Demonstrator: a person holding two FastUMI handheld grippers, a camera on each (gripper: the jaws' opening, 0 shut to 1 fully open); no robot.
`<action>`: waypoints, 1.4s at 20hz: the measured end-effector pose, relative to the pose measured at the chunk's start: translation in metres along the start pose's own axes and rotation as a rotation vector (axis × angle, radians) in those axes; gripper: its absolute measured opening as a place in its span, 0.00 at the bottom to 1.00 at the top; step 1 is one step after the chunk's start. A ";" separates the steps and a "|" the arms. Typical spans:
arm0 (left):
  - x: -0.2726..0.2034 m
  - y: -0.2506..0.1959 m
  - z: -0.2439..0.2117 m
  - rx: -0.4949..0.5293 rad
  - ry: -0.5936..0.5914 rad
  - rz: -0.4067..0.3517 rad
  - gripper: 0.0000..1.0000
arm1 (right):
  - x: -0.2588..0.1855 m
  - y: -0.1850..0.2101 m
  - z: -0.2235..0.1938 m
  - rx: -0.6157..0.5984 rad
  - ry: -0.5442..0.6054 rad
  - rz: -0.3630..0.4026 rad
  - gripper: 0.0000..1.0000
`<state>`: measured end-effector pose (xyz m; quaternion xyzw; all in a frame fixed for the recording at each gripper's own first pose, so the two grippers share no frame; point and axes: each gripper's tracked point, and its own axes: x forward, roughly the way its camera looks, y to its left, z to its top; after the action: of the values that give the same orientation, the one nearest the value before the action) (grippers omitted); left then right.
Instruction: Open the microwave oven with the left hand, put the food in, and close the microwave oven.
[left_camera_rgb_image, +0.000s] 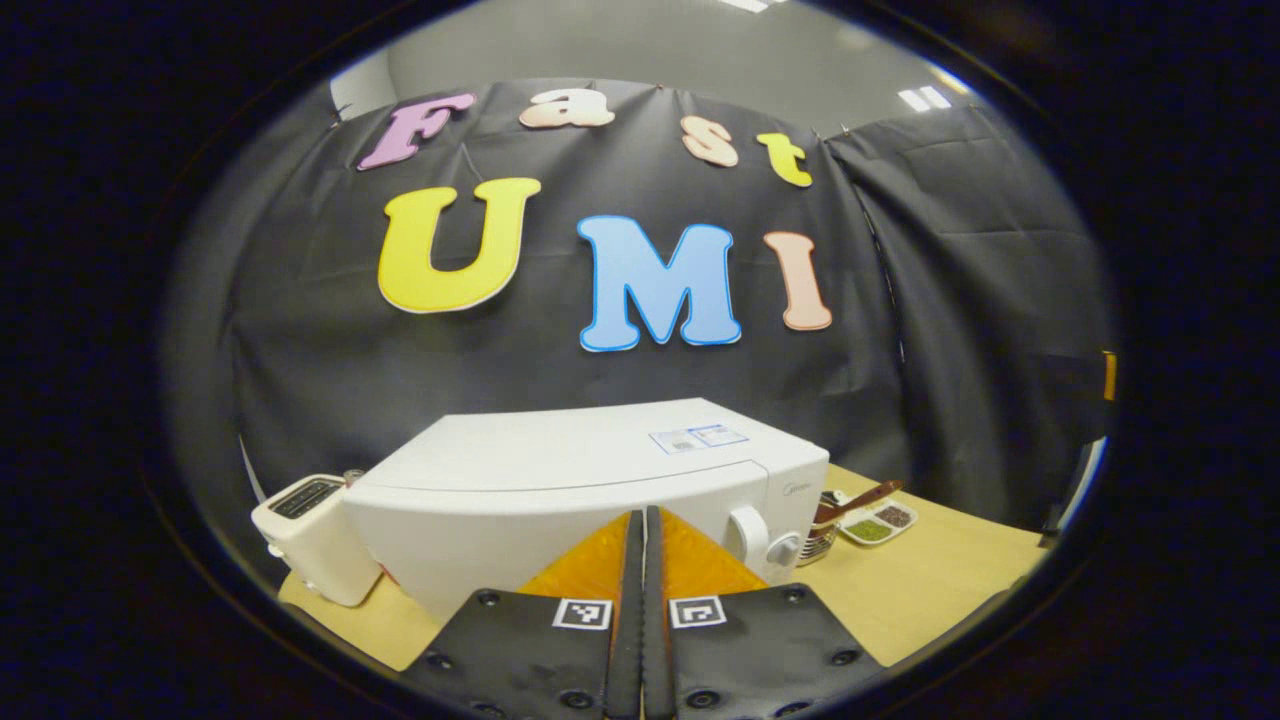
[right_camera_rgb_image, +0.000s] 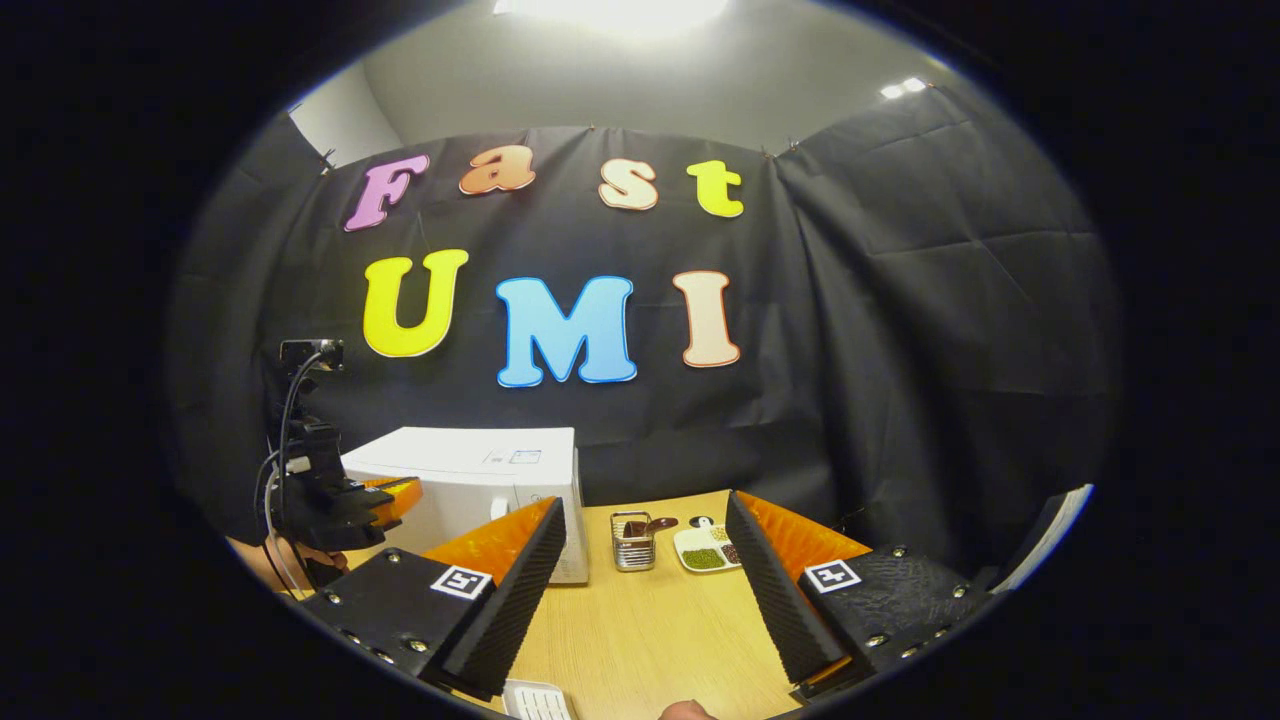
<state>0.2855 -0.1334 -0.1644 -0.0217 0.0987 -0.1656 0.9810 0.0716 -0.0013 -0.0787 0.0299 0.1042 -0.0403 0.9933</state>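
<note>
The white microwave (left_camera_rgb_image: 560, 480) stands on the wooden table (left_camera_rgb_image: 920, 590) with its door closed and two knobs (left_camera_rgb_image: 765, 535) at its right end. My left gripper (left_camera_rgb_image: 640, 515) is shut with nothing between its fingers, its tips pointing at the door just left of the knobs. In the right gripper view the microwave (right_camera_rgb_image: 480, 465) sits at the left, with the left gripper (right_camera_rgb_image: 395, 495) held by a hand (right_camera_rgb_image: 290, 560) in front of it. My right gripper (right_camera_rgb_image: 645, 502) is open and holds nothing above the table. A white divided dish of food (right_camera_rgb_image: 708, 548) lies beyond it.
A white toaster (left_camera_rgb_image: 310, 535) stands left of the microwave. A wire basket (right_camera_rgb_image: 632, 540) with a brown spoon sits between the microwave and the dish (left_camera_rgb_image: 878, 522). A white ribbed object (right_camera_rgb_image: 540, 700) lies at the table's near edge. Black cloth walls close in behind and to the right.
</note>
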 end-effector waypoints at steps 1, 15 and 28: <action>-0.010 -0.002 0.006 -0.001 -0.007 0.007 0.07 | -0.003 -0.002 0.003 -0.002 -0.007 0.013 0.98; -0.147 -0.028 0.059 -0.002 -0.072 0.144 0.07 | -0.041 -0.033 0.015 0.026 -0.051 0.176 0.98; -0.254 -0.019 0.082 0.003 -0.098 0.242 0.07 | -0.068 -0.029 0.024 0.039 -0.088 0.269 0.98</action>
<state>0.0607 -0.0670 -0.0356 -0.0160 0.0521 -0.0449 0.9975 0.0079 -0.0268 -0.0427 0.0610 0.0549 0.0900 0.9926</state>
